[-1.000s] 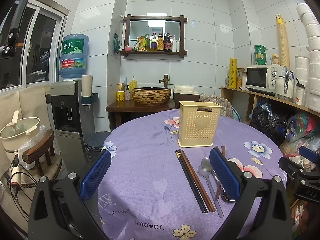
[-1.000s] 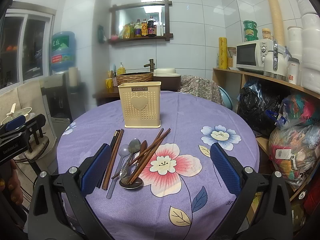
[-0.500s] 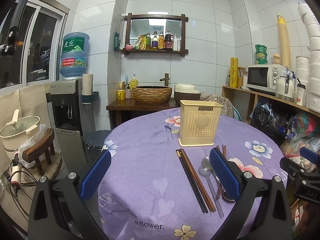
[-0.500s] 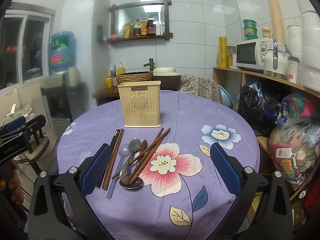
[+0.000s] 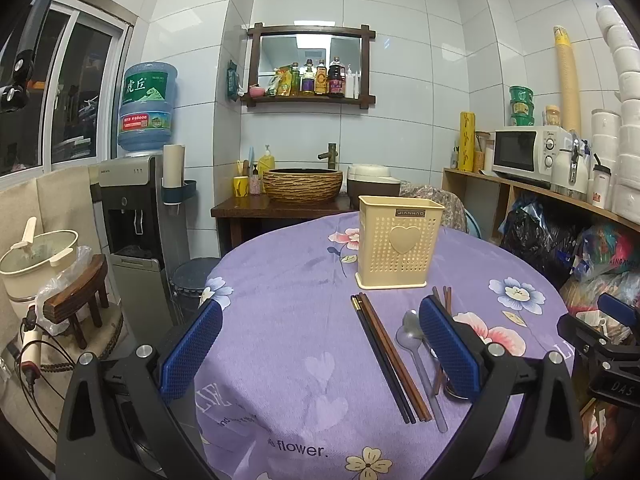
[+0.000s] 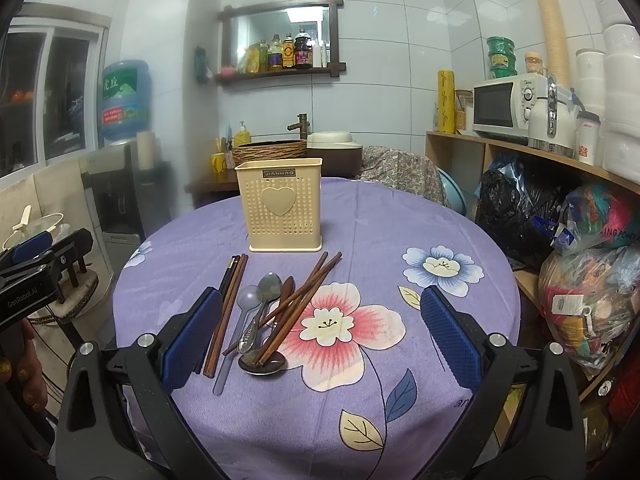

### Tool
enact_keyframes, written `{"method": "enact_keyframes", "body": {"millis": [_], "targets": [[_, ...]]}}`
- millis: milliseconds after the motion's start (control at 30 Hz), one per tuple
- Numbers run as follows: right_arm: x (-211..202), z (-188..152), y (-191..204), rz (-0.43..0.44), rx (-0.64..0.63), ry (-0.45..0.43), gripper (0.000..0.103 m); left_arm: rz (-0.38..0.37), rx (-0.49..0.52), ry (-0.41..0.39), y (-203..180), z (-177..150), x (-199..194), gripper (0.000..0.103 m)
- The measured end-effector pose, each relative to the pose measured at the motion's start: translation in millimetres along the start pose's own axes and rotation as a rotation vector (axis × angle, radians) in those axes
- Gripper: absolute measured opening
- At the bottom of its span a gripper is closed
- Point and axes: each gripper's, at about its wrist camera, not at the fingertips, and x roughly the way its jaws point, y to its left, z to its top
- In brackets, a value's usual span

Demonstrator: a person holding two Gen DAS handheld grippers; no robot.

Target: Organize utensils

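Two grippers hang over the bench (image 6: 460, 216) with nothing held: the left gripper (image 5: 320, 346) and right gripper (image 6: 320, 336) both have their fingers spread wide. The utensils (image 6: 272, 312) lie in front of the cream holder (image 6: 282, 204), long axes running roughly from its base toward the cameras; crossed brown chopsticks (image 6: 304, 300) rest over the spoons (image 6: 256, 300). The heap sits between the right gripper's fingers, so that hand looks nearer. A straight chopstick bundle (image 5: 390, 354) lies left of the heap. The holder reads "JIANHAO"; the cloth (image 5: 300, 446) reads "flower."; the left gripper's body reads "GenRobot.AI".
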Motion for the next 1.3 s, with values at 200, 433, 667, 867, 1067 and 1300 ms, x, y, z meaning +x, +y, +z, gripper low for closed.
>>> {"method": "enact_keyframes", "body": {"millis": [200,433,667,867,1067,1300], "targets": [[2.4,-1.4,0.6,0.005,-0.001,0.012,0.098,0.001,0.002,0.01,0.3,0.0,2.4,0.098],[2.9,-2.2,1.5,0.005,-0.003,0.015,0.098,0.002,0.001,0.012,0.4,-0.6,3.1,0.098],[12.0,-4.7,4.6,-0.016,-0.038,0.041,0.098,0.01,-0.001,0.047,2.8,-8.0,13.3,0.098],[56.8,-7.2,-3.0,-0.022,-0.109,0.152,0.098,0.021,0.028,0.135,7.1,-23.3,41.9,0.098],[103.9,-9.5,-17.0,-0.04,-0.121,0.266,0.098,-0.034,0.027,0.295,15.7,-29.1,86.2,0.097],[153.3,0.6,-35.0,-0.009,-0.025,0.365,0.098,-0.136,0.07,0.421,0.2,-18.0,136.9,0.065]]}}
